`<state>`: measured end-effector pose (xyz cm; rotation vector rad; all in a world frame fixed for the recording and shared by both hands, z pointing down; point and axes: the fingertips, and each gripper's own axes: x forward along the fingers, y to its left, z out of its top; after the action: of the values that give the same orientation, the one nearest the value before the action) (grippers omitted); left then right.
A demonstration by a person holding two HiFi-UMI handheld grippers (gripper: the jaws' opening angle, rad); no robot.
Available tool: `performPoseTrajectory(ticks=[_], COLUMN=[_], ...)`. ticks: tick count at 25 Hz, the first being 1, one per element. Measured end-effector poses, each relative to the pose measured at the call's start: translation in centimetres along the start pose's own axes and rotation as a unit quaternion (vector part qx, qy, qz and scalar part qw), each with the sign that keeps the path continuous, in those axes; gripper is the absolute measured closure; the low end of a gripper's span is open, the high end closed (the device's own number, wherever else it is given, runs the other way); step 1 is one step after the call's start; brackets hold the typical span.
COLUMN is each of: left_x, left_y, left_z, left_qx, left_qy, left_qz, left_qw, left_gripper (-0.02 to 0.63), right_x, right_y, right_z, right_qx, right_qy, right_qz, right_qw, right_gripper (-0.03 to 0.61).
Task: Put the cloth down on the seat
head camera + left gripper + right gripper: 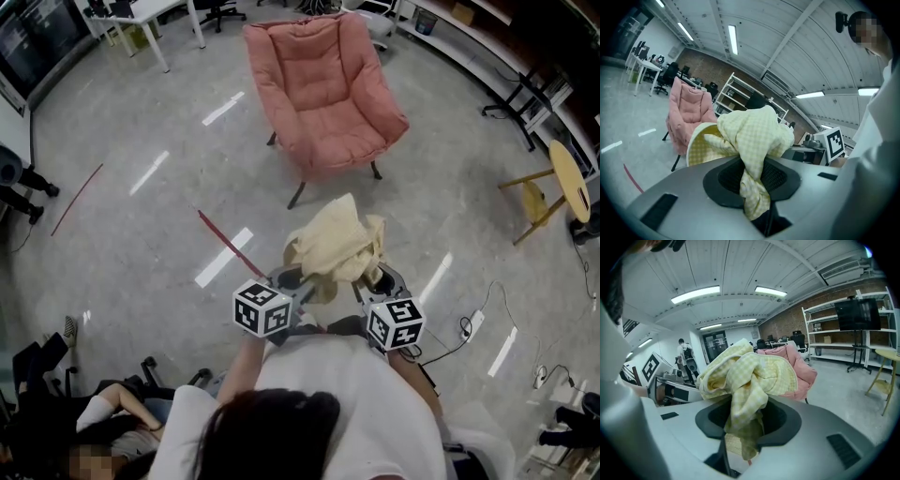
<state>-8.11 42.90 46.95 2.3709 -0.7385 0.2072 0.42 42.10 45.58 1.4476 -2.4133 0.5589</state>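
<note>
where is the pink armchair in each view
Head view: pink armchair top centre, beyond the yellow checked cloth.
Left gripper view: armchair left of centre, behind the cloth.
Right gripper view: armchair right of centre, partly hidden by the cloth.
Shared landmark: that cloth, in front of it everywhere.

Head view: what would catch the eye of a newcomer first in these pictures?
A crumpled pale yellow cloth hangs bunched between the left gripper and the right gripper, both shut on it. Beyond it a big pink chair stands on the grey floor, nothing on its seat.
</note>
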Motion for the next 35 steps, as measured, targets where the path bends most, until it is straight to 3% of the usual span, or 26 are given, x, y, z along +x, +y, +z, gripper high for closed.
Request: performPoseTrajectory(ticks=[12, 22, 30, 35], left_x=[1.0, 1.3, 5.4, 8.0], left_y=[1.6, 3.9, 6.8, 8.0], left_z=[1.8, 2.5, 5.2, 7.6], left_qx=[-0.003, 0.003, 0.006, -0.028], left_qy=[0.001, -0.016, -0.017, -0.022], left_qz=[0.004, 0.056, 0.089, 0.092], left_qw=[1.0, 0.9983, 0.9959, 0.9951], left_gripper=[0.515, 0.515, 0.515, 0.515], right_x=[1.7, 4.9, 8.8, 11.4], right_y=[-1.0, -1.5, -5.6, -8.3], right_z=[1.4, 1.3, 3.0, 4.5], right_qx=[-0.003, -0.01, -0.014, -0.001], right_qy=[0.002, 0.007, 0.012, 0.019], right_qz=[-0.01, 0.036, 0.057, 0.071], right_qw=[1.0, 0.999, 0.998, 0.997], right_gripper=[0.417, 0.418, 0.418, 0.418])
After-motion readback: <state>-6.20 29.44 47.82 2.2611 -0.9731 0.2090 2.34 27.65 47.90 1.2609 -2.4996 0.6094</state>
